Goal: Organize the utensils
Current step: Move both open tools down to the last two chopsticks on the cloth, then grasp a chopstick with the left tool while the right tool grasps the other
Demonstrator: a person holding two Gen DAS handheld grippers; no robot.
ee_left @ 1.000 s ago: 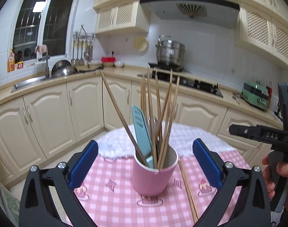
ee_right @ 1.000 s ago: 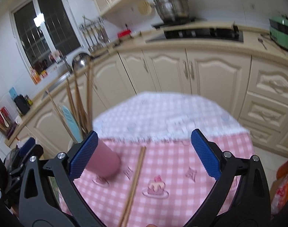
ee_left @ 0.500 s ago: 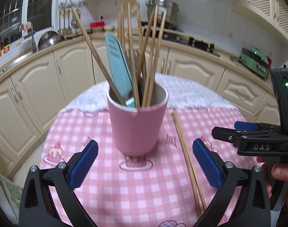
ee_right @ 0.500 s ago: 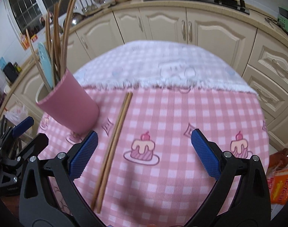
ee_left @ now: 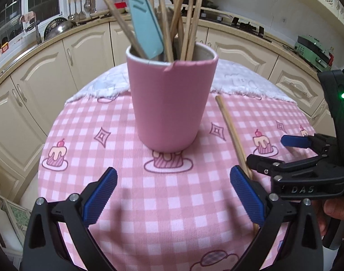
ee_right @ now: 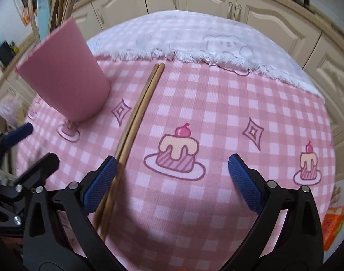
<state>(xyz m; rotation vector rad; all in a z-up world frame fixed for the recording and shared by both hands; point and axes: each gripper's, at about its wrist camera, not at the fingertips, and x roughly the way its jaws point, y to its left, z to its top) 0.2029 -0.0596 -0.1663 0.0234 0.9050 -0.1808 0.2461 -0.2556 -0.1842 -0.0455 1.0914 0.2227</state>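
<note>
A pink cup [ee_left: 170,103] stands upright on the round table with the pink checked cloth [ee_left: 149,194]. It holds several wooden chopsticks and a light blue spatula [ee_left: 146,22]. A loose pair of wooden chopsticks [ee_right: 135,122] lies on the cloth to the right of the cup [ee_right: 65,83]. My left gripper [ee_left: 173,196] is open, low over the cloth just in front of the cup. My right gripper [ee_right: 172,180] is open too, with its left finger [ee_right: 99,185] right beside the near end of the loose pair. In the left wrist view the right gripper [ee_left: 282,153] shows over the chopsticks [ee_left: 234,133].
A white fringed cloth [ee_right: 208,36] covers the far part of the table. Cream kitchen cabinets [ee_left: 36,79] curve around behind it, with a stove [ee_left: 235,20] and a green appliance [ee_left: 312,49] on the counter. The table edge drops off close on all sides.
Both grippers have dropped and moved in towards the table. The cup now looms larger in the left wrist view, and the right gripper's left finger has come down beside the loose chopsticks.
</note>
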